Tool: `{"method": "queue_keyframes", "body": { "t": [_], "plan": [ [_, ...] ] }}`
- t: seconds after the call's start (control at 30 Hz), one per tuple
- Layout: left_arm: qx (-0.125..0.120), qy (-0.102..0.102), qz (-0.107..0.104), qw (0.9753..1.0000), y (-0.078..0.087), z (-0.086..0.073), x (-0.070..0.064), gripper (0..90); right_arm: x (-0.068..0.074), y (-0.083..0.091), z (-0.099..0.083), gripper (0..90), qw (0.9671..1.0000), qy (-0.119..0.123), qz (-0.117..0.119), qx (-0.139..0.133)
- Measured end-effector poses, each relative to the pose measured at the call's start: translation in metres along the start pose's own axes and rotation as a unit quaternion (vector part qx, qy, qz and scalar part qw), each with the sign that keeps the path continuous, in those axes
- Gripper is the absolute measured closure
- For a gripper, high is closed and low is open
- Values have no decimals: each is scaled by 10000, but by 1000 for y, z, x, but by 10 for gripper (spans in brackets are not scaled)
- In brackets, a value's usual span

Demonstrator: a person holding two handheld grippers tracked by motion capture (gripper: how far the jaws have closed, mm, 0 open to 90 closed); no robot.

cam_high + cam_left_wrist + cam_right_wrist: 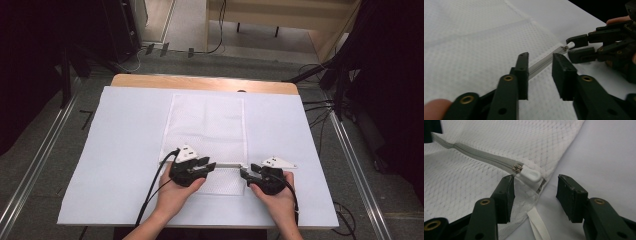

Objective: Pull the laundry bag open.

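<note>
A white mesh bag (207, 125) lies flat on the middle of the table. Its grey zipper (227, 165) runs across near the bag's front end. My left gripper (212, 165) is open, and in the left gripper view (540, 56) the zipper tape (541, 63) passes between its jaws. My right gripper (243, 172) is open at the bag's right edge. In the right gripper view (536, 178) the white zipper pull (530, 175) sits between the jaws without being pinched. The left gripper view shows the right gripper (571, 46) at that pull (570, 45).
A white sheet (125, 150) covers the table, with a wooden edge (200, 82) at the back. A white strap (537, 225) trails from the bag's corner. Floor rails (355, 165), cables and dark stands surround the table.
</note>
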State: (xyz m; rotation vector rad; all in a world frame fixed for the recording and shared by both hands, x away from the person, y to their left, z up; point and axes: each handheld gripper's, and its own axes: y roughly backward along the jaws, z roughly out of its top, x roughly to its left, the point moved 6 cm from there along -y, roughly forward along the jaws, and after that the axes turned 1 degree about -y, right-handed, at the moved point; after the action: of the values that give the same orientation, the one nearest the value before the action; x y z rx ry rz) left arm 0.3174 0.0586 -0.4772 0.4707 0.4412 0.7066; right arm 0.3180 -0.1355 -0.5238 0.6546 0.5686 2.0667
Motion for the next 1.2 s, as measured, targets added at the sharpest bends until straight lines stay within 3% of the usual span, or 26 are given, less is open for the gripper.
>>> {"method": "queue_keyframes", "body": {
  "t": [0.03,0.13,0.17,0.23,0.27,0.3,0.4,0.43,0.5,0.63,0.8,0.9,1.03,1.2],
  "plan": [
    [56,38,-149,9999,-9,2,-6,718,1,0,0,494,10000,53,-18,12],
    [175,95,-284,9994,-28,4,-13,797,8,-2,-1,520,9994,324,-104,59],
    [277,138,-314,9990,-37,2,-16,829,13,-3,-3,560,9984,476,-284,75],
    [324,164,-330,9988,-42,1,-16,835,14,-3,-3,589,9982,489,-351,87],
    [367,217,-338,9985,-47,0,-18,839,13,-3,-3,699,9974,451,-559,76],
    [367,217,-338,9985,-47,0,-18,838,12,-2,-3,725,9973,413,-607,84],
    [292,268,-334,9987,-48,4,-20,835,10,-2,-2,840,9976,350,-600,71],
    [276,278,-344,9986,-48,6,-21,833,8,-2,-2,867,9986,229,-482,68],
    [277,231,-315,9989,-48,9,-23,828,7,-2,-1,878,9991,167,-380,73],
    [310,263,-333,9986,-50,13,-23,819,14,3,4,881,9988,322,-343,-96],
    [240,508,-659,9962,-48,15,-25,755,27,11,13,881,9955,743,-420,-414],
    [110,765,-655,9949,-44,20,-21,750,30,12,15,882,9949,799,-378,-481],
    [262,787,-544,9951,-47,15,-17,779,32,14,16,883,9943,830,-394,-531],
    [287,936,-696,9928,-48,13,-16,759,31,16,17,883,9942,821,-385,-577]
  ]
}}
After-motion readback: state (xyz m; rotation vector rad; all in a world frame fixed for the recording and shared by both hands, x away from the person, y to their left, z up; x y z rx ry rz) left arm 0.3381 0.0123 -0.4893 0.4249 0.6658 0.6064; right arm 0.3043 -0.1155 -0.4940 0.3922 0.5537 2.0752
